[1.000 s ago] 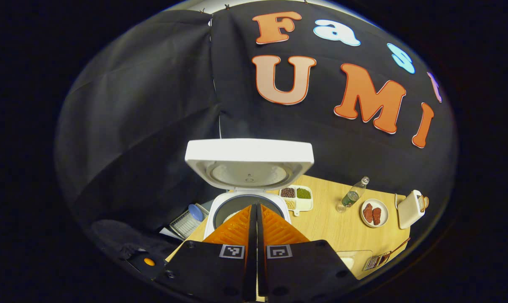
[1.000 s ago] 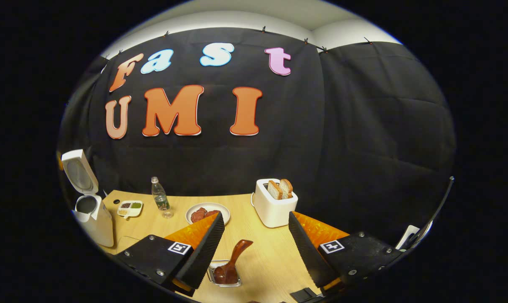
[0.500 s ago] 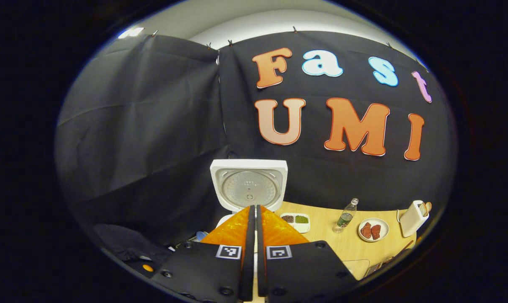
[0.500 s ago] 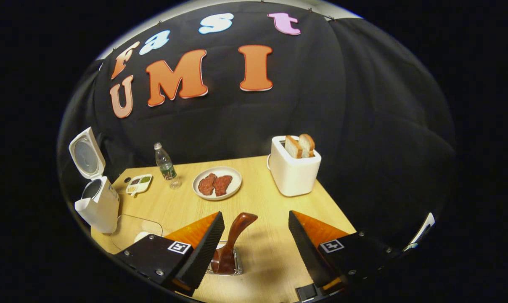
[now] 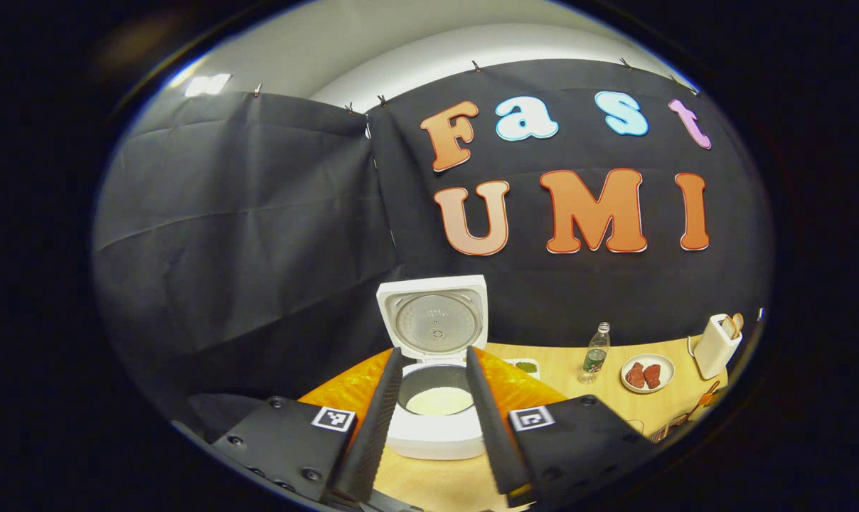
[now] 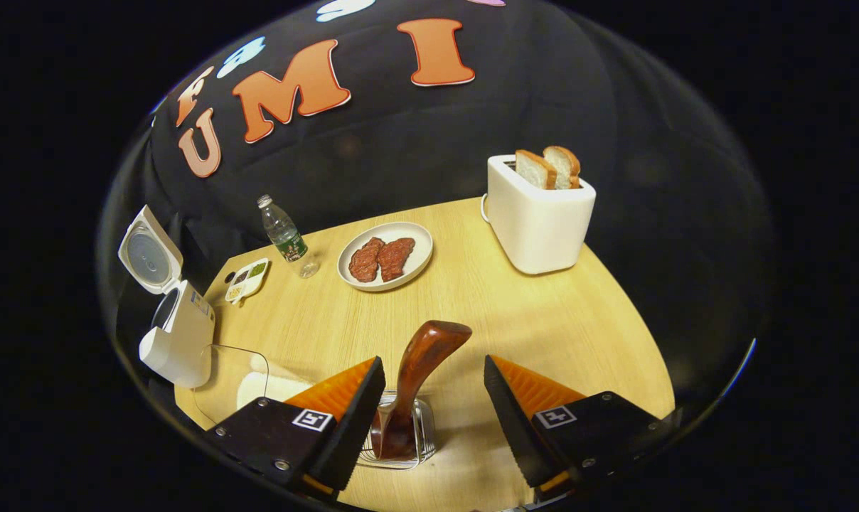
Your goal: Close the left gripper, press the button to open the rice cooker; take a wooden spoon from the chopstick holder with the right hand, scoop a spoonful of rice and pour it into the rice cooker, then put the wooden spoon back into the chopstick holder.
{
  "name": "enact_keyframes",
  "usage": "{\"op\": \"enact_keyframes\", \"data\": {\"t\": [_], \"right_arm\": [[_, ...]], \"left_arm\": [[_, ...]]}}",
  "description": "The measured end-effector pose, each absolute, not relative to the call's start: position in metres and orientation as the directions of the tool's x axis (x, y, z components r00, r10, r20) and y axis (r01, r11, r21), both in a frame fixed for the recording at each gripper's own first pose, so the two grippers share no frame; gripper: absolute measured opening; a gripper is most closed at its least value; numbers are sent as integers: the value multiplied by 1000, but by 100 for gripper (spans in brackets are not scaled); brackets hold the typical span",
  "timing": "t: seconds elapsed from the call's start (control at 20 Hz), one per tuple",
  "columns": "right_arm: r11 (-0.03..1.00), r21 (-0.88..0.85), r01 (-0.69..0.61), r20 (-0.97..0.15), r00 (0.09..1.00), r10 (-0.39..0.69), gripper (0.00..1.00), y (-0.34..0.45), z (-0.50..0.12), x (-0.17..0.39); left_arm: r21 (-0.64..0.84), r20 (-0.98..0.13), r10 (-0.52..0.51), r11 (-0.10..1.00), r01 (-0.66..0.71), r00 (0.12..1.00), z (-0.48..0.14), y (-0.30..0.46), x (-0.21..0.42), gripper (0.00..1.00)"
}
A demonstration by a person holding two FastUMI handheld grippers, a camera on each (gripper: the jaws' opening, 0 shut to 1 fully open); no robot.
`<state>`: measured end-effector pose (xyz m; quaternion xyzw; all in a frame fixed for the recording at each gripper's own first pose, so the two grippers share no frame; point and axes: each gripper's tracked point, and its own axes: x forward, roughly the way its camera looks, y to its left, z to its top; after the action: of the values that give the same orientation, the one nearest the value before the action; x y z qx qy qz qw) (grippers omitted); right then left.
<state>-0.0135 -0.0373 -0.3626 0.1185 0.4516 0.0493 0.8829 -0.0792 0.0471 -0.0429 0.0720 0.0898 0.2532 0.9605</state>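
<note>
Wooden spoon (image 6: 419, 370) stands handle-up in the wire chopstick holder (image 6: 401, 444) near the front edge of the tabletop (image 6: 543, 313), leaning toward the right. The right gripper (image 6: 433, 419) is spread wide, one finger on each side of the handle and neither touching it. The left gripper (image 5: 433, 419) is also parted and holds nothing; between its fingers the rice cooker (image 5: 436, 419) sits with its lid (image 5: 435, 320) raised and white rice visible in the pot, so the button step appears complete. Hazard one: the handle lies closer to the right gripper's left finger than to the other, so an off-centre closure would likely push the spoon sideways and tip or drag the light wire holder. Hazard two: a grip high on the smooth, rounded handle end may let the spoon swivel, spilling rice during the scoop. Hazard three: the clear container (image 6: 234, 380) of rice sits just beside the holder, inviting a knock on lift-out.
</note>
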Motion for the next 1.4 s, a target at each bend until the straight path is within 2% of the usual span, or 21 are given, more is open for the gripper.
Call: {"op": "enact_keyframes", "data": {"t": [0.1, 0.15, 0.2, 0.25, 0.3, 0.4, 0.45, 0.5, 0.55, 0.6, 0.65, 0.75, 1.15, 1.4], "right_arm": [[964, 263, 24, -806, 555, 206, 79, -36, -380, -17], [957, 287, 32, -802, 554, 222, 73, -32, -381, -15], [951, 305, 46, -799, 555, 229, 70, -31, -383, -11], [945, 321, 58, -798, 554, 237, 66, -29, -385, -9], [941, 331, 71, -799, 552, 239, 65, -28, -387, -6], [932, 351, 94, -796, 553, 244, 60, -24, -389, 0], [926, 364, 103, -799, 546, 254, 54, -21, -392, -1], [919, 376, 118, -805, 534, 260, 52, -17, -395, -1], [909, 396, 130, -809, 517, 279, 44, -11, -397, -4], [900, 412, 146, -813, 504, 291, 40, -7, -398, -6], [896, 413, 165, -819, 497, 286, 31, -6, -400, -9], [886, 418, 202, -814, 516, 267, 19, -9, -396, -10], [848, 465, 253, -727, 656, 203, 17, -20, -375, -38], [838, 472, 274, -672, 727, 141, 14, -29, -339, -36]], "left_arm": [[190, -131, 497, 862, -470, 858, -43, 39, -89, 80], [197, -129, 496, 861, -468, 859, -44, 37, -93, 74], [205, -125, 497, 859, -468, 858, -44, 36, -97, 80], [214, -121, 499, 857, -468, 858, -45, 36, -101, 80], [222, -120, 501, 855, -469, 857, -45, 36, -105, 74], [229, -118, 506, 851, -472, 855, -45, 36, -112, 74], [228, -115, 510, 849, -477, 853, -45, 35, -115, 74], [222, -119, 511, 849, -479, 851, -46, 36, -116, 80], [214, -128, 508, 853, -477, 852, -51, 35, -118, 74], [202, -143, 501, 859, -470, 854, -55, 33, -117, 74], [190, -158, 490, 867, -461, 857, -60, 32, -118, 74], [174, -175, 475, 877, -448, 862, -67, 33, -112, 80], [141, -224, 364, 930, -340, 904, -84, 17, -62, 80], [179, -185, 292, 949, -260, 938, -70, 15, -31, 80]]}}
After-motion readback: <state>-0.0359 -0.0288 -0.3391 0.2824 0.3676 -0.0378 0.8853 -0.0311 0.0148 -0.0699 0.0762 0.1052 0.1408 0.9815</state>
